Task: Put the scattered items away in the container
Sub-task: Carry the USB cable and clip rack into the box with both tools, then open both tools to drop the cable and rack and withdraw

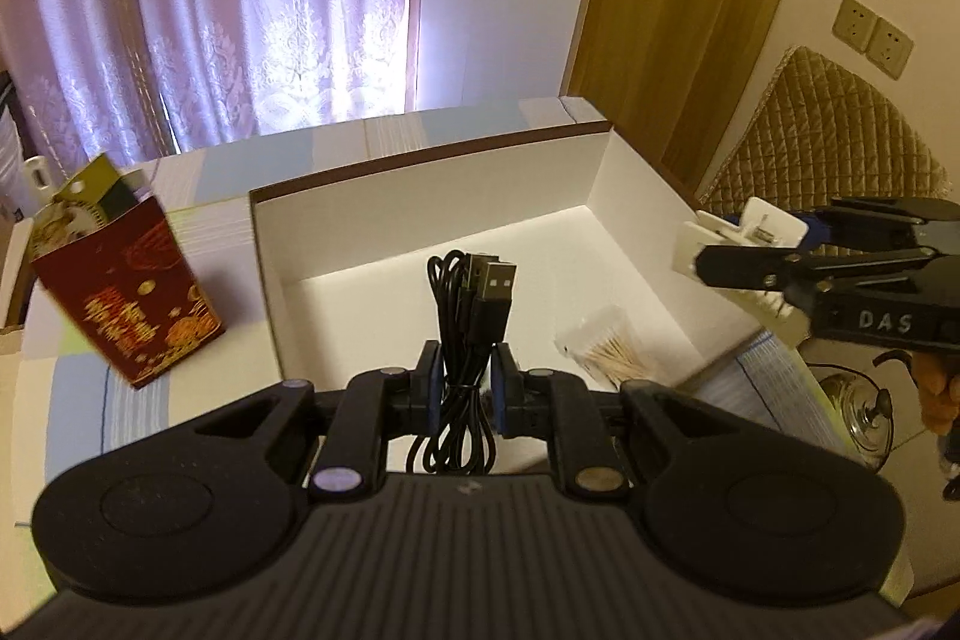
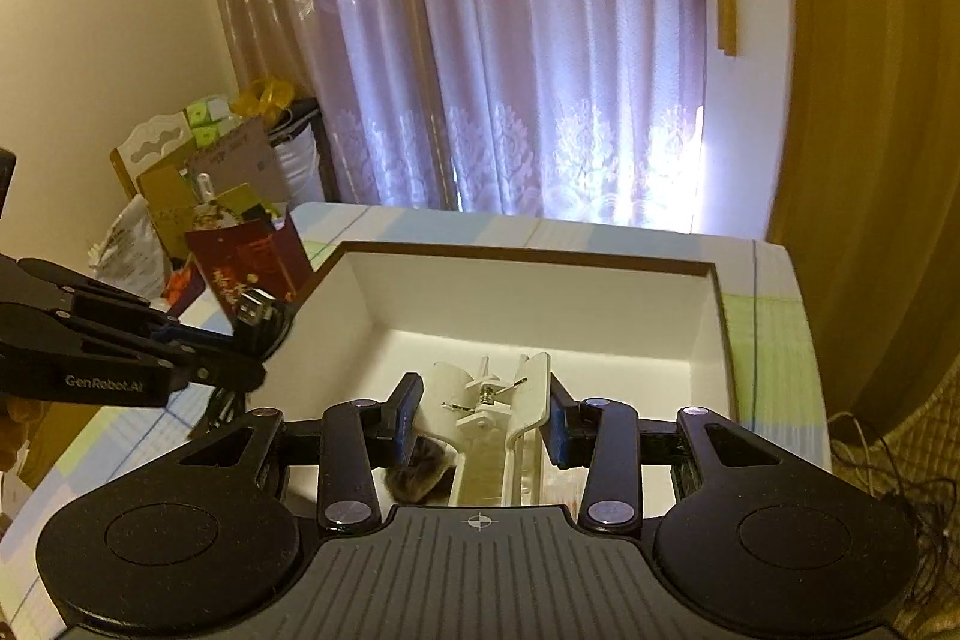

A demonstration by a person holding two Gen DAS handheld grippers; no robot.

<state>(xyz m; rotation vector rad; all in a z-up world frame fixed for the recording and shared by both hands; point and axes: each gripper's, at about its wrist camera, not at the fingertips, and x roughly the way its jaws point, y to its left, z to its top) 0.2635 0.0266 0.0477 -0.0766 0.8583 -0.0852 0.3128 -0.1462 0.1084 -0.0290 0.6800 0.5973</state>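
Observation:
A white open box (image 1: pixel 480 184) with a brown rim stands on the table. My left gripper (image 1: pixel 468 370) is shut on a bundled black USB cable (image 1: pixel 474 304), held above the box's near edge. A pack of cotton swabs (image 1: pixel 612 352) lies inside the box. My right gripper (image 2: pixel 486 400) is shut on a white spring clip (image 2: pixel 510 400) over the box (image 2: pixel 540 304). Below the clip lies a dark fuzzy item (image 2: pixel 420 472). From the left wrist, the right gripper (image 1: pixel 738 244) and clip (image 1: pixel 744 226) hover at the box's right wall. The left gripper (image 2: pixel 264 340) with the cable's plug (image 2: pixel 255 307) shows at left.
A red and gold carton (image 1: pixel 126 298) stands left of the box on the striped tablecloth (image 1: pixel 78 400). A quilted chair back (image 1: pixel 828 130) and a glass lid (image 1: pixel 864 412) are to the right. Piled boxes and bags (image 2: pixel 180 172) sit beyond the table's left.

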